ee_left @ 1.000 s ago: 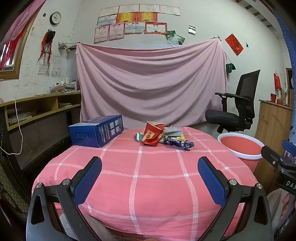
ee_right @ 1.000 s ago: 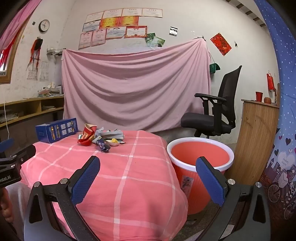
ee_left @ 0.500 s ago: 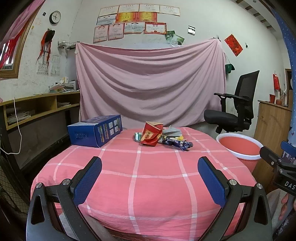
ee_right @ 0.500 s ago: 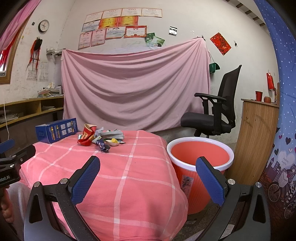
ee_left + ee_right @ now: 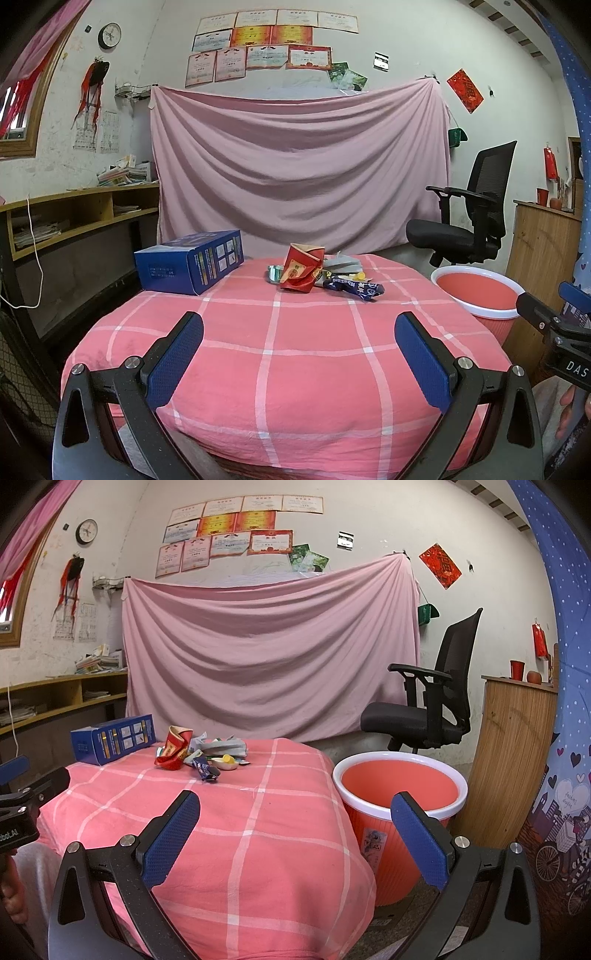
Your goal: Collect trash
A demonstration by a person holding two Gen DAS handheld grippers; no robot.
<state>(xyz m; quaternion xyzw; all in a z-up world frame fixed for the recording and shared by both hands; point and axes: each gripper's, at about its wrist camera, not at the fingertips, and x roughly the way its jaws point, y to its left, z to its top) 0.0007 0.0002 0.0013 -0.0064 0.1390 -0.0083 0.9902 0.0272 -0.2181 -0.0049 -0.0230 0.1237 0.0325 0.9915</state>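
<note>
A heap of trash lies at the far side of the pink checked table: a crumpled red packet, a dark blue wrapper, grey scraps and a small yellow-and-white piece. In the right wrist view the red packet and blue wrapper sit left of centre. An orange bin with a white rim stands on the floor right of the table. My left gripper is open near the table's front edge, well short of the heap. My right gripper is open over the table's right side, empty.
A blue carton lies at the table's far left. A black office chair stands behind the bin, and a wooden cabinet is to its right. Wooden shelves run along the left wall. A pink sheet hangs behind.
Both views have barely shifted; the grippers stay open and the trash heap has not moved.
</note>
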